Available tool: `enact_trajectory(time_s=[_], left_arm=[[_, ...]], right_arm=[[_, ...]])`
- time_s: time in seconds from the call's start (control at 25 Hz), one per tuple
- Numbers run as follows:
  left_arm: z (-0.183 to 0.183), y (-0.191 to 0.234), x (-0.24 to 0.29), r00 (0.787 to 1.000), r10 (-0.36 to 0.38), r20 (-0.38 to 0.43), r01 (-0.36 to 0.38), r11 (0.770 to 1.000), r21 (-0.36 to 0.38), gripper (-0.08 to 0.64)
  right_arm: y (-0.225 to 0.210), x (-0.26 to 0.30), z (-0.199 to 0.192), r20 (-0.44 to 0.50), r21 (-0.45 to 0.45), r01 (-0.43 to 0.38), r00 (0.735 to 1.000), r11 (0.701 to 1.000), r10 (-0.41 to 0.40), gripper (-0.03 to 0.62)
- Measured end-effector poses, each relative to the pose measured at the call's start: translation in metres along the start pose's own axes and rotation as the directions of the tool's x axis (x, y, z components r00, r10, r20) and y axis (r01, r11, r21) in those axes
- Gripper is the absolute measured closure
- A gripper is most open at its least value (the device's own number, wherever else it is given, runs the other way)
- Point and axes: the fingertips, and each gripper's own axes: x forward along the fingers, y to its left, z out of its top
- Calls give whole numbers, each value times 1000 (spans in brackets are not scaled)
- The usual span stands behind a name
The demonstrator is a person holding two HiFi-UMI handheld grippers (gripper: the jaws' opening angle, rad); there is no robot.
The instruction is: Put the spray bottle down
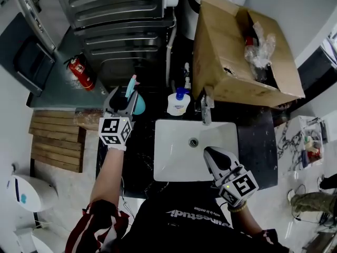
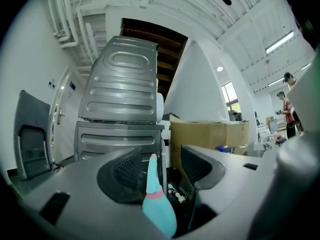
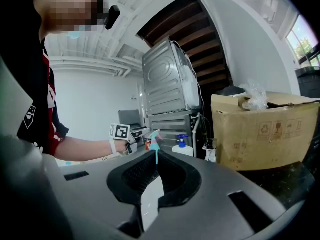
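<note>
Dark counter (image 1: 138, 165) left of the white sink (image 1: 176, 141), frame centre-left: your left gripper (image 2: 162, 159) gapes wide, teal spray bottle (image 2: 159, 211) standing loose between its jaws; your right gripper (image 3: 154, 164), tips together and empty, hangs over the sink's lower-right corner.

The sink basin (image 1: 176, 165) is set into the countertop (image 1: 254, 138) directly in front of me. The faucet (image 1: 206, 111) stands at the basin's rear rim, and the pump bottle (image 1: 178, 102) is just left of the faucet. The cardboard box (image 1: 226, 46) rests on the countertop behind the faucet, toward the right. The spray bottle (image 1: 138, 105) is left of the pump bottle, between the jaws of my left gripper (image 1: 126, 94). My right gripper (image 1: 208, 152) is over the basin's right side. The fire extinguisher (image 1: 80, 71) lies on the floor farther left, and the wooden pallet (image 1: 55, 141) lies nearer me than the extinguisher.
</note>
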Motion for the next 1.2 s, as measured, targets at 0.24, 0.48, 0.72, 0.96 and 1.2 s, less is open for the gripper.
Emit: enact_trajectory(time_s=[0.24,0.48,0.72,0.96,1.2], left_arm=[[60,-46,-68,995,-15,103,13,1000,26,475],[90,-132,-122,989,-91,113,97,994,-47,545],[88,-230,-162,979,-197,60,201,977,-70,546],[93,-310,-197,965,-255,66,259,963,-75,546],[106,-358,-223,961,-261,90,268,961,-70,546]], right_arm=[[1,-24,16,47,-22,-15,999,1000,16,549],[-7,-63,27,97,-37,-44,994,998,47,549],[-9,-119,38,151,-71,-64,986,995,74,549],[-7,-179,38,222,-56,-85,970,995,95,549],[-2,-224,18,204,-65,-96,973,993,107,549]])
